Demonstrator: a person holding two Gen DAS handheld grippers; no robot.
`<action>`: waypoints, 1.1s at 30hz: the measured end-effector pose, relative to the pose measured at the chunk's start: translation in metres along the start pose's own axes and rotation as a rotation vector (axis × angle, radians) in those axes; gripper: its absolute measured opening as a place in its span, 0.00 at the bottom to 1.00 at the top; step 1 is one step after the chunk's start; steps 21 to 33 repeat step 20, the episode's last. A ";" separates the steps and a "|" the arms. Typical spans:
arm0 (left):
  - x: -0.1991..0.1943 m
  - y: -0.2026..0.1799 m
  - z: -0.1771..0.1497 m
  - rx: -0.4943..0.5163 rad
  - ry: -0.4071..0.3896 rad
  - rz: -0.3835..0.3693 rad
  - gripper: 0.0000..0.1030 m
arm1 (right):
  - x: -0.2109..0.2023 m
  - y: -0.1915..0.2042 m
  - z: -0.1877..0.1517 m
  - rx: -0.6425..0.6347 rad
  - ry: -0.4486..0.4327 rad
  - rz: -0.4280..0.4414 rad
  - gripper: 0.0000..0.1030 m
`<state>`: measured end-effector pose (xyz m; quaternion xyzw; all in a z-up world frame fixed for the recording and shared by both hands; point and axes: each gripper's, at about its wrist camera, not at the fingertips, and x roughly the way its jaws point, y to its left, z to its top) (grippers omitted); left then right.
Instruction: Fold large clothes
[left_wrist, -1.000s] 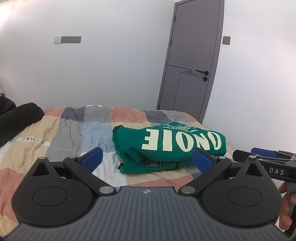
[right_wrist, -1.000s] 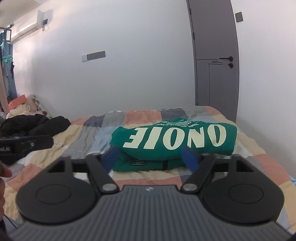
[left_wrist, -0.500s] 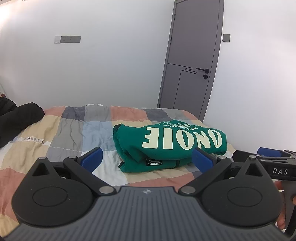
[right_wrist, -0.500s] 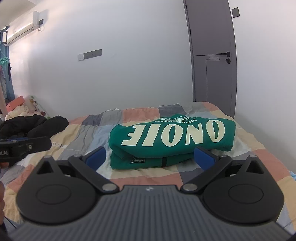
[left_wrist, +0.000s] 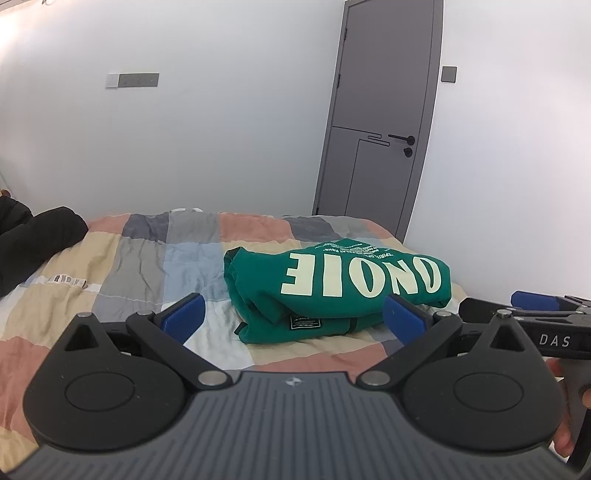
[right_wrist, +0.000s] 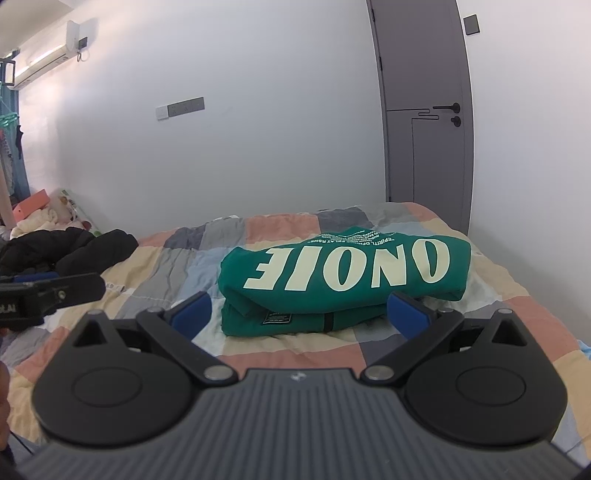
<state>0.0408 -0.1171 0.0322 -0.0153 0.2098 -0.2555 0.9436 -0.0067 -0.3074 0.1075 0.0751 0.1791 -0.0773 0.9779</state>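
The green sweatshirt (right_wrist: 343, 280) lies folded on the patchwork quilt (right_wrist: 295, 350), just ahead of both grippers; judged done, so the best move is to draw back without brushing the stack; the right gripper (right_wrist: 299, 314) stands wide and empty, touching nothing; the left gripper (left_wrist: 291, 317) is equally wide, holding nothing

A: Left gripper (left_wrist: 293, 318), state?
B: Jaws spread wide, blue pads (left_wrist: 183, 318) apart, nothing between, lower centre of frame.
A: Right gripper (right_wrist: 300, 313)?
B: Same: fully spread, empty. A hand (left_wrist: 567, 413) grips its handle, lower right.
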 end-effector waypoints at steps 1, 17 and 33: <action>-0.001 0.000 0.000 0.001 -0.002 -0.003 1.00 | 0.000 0.001 0.000 -0.004 -0.001 -0.001 1.00; -0.005 0.000 0.000 0.001 -0.010 -0.001 1.00 | -0.001 0.003 0.000 -0.009 -0.004 0.004 1.00; -0.005 0.000 0.001 0.001 -0.010 -0.002 1.00 | -0.001 0.003 0.000 -0.015 0.001 0.004 1.00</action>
